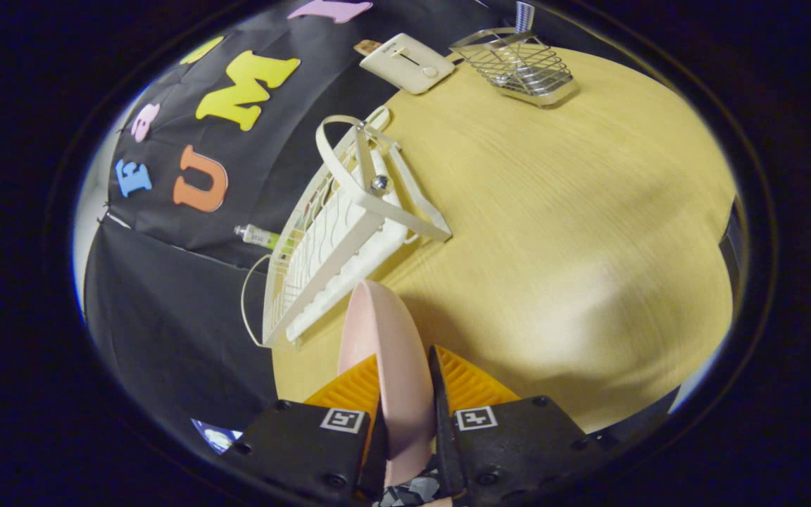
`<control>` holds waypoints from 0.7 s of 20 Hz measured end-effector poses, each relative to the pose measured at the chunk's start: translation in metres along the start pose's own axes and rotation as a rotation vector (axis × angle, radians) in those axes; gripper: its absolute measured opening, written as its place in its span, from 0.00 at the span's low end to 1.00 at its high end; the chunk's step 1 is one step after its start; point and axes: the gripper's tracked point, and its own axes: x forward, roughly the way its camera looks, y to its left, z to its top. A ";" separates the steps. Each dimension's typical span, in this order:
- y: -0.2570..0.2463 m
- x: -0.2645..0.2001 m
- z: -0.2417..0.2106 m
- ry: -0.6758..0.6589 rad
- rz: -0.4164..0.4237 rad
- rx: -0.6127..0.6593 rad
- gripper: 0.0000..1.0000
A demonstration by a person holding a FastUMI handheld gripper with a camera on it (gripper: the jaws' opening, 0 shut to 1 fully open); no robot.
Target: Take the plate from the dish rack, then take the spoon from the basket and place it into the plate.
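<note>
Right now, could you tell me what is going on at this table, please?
A person's hand-held tongs are shut on the pink plate, gripping it edge-on between both fingers. The plate is out of the white dish rack, which stands just beyond it on the wooden table. The wire basket sits at the far side of the table with a striped handle poking out, likely the spoon, not yet taken.

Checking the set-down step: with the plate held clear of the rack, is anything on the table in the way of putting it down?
Nothing visible does. The fingers pinch the pink plate; bare table lies ahead, with the dish rack off to one side and the wire basket far beyond.
</note>
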 end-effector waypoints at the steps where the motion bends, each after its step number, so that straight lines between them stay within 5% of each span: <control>1: -0.001 0.001 0.004 -0.007 0.010 0.007 0.34; 8: -0.008 0.000 0.032 -0.053 -0.028 -0.064 0.56; 14: -0.004 -0.040 0.055 -0.223 -0.073 -0.317 0.72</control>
